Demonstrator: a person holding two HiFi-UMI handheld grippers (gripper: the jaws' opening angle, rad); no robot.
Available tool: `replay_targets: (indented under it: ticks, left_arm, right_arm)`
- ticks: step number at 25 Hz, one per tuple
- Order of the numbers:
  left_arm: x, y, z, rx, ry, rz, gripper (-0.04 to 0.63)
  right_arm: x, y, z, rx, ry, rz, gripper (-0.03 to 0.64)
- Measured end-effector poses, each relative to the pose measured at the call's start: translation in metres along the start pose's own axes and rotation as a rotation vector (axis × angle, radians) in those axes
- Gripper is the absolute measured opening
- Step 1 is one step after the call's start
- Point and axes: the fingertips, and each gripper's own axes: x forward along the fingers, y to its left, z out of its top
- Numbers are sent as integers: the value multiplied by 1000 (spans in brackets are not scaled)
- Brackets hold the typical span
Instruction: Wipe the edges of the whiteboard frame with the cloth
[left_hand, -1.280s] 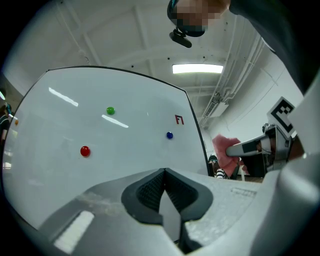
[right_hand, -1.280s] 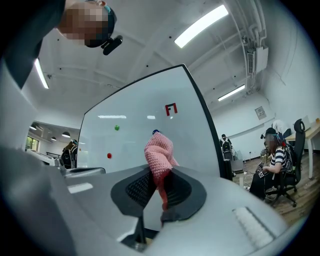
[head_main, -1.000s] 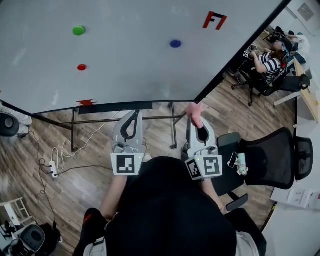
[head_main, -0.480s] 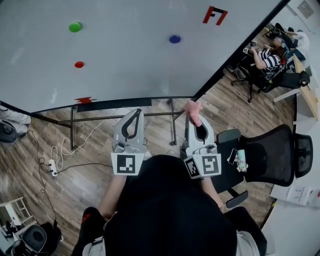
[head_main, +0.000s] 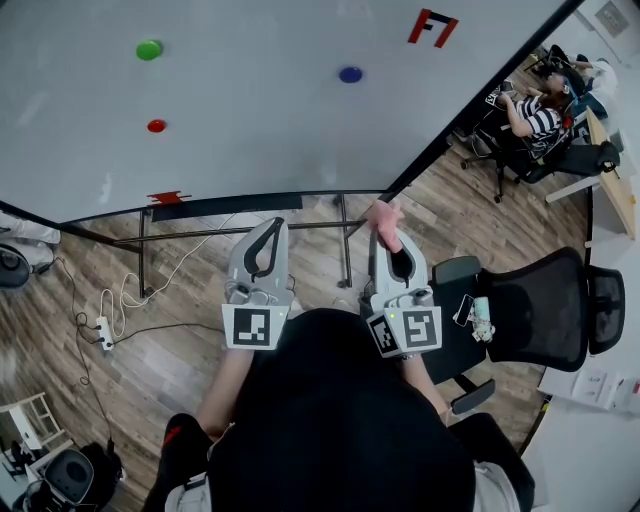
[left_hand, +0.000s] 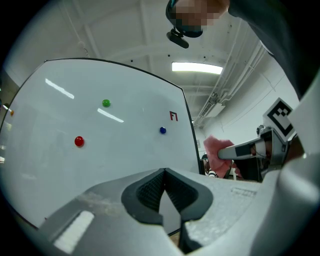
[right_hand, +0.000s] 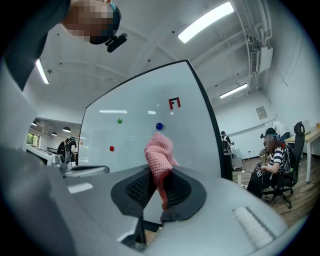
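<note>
open air runs from the left gripper (head_main: 270, 226) and the right gripper (head_main: 390, 242) up to the whiteboard (head_main: 250, 110). stand bars (head_main: 240, 236) cross below it. a black office chair (head_main: 540, 310) crowds the right, and a power strip (head_main: 101, 332) lies on the floor (head_main: 190, 360) at left.

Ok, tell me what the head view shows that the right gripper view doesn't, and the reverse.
Head view only: a power strip and white cable on the floor. Right gripper view only: ceiling lights, and the right gripper's ribbed pads clamping the pink cloth. Both: the whiteboard, its blue magnet, the cloth, a seated person in stripes.
</note>
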Motion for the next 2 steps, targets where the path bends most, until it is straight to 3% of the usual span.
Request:
replay_targets:
  ticks: [2]
  left_arm:
    - [2, 1, -3, 2, 4, -3, 2]
  right_arm:
    - [2, -1, -2, 0, 3, -1, 26]
